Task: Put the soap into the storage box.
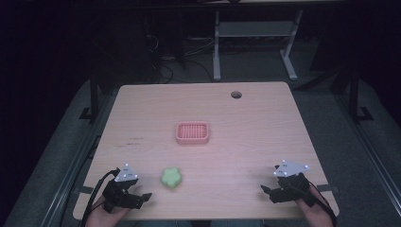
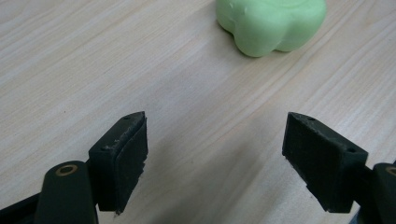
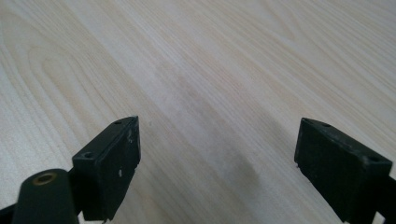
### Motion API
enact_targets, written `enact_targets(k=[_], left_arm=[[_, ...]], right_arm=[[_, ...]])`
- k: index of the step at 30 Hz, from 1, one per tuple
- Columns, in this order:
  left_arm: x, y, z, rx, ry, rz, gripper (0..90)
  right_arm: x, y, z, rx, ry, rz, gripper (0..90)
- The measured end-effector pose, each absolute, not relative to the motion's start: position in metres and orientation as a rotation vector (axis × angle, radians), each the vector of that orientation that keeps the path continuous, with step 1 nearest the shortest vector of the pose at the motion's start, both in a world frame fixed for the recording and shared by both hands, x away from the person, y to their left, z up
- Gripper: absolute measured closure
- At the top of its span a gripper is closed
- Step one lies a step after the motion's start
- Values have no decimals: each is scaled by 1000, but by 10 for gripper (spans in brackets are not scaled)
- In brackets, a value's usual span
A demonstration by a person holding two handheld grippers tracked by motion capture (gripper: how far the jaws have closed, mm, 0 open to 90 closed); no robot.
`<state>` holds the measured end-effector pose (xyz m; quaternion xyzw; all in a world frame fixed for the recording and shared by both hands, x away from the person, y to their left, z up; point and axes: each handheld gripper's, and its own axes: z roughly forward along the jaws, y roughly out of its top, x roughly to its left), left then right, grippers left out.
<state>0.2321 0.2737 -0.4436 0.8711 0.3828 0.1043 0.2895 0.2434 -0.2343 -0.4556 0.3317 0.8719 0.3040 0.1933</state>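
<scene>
Centrally, pink basket (image 1: pixel 192 133) sits mid-frame on the table (image 1: pixel 255 118); contents not discernible. Green flower-shaped block (image 1: pixel 171 178) lies lower left of it, just beside the left gripper (image 1: pixel 142 197), jaws wide. Right gripper (image 1: pixel 267 190), lower right, also spread wide over bare wood.

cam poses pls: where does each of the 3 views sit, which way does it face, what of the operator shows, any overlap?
High view: above the person's side, looking forward and down on the table; shows the pink tray, green soap, left gripper, right gripper, and both hands at the bottom edge.
Left gripper view: rides the left gripper, looking along its open jaws at the tabletop and the soap.
Right gripper view: rides the right gripper, jaws open over bare wood.
Shared: the green soap shows in the high and left gripper views.
</scene>
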Motion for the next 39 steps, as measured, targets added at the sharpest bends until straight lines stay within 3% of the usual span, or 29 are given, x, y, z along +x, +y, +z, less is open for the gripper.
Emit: enact_targets(k=[39], left_arm=[[243,231,-428,2408,897,287,209]], right_arm=[[240,-230,-455,920,2453,862,139]])
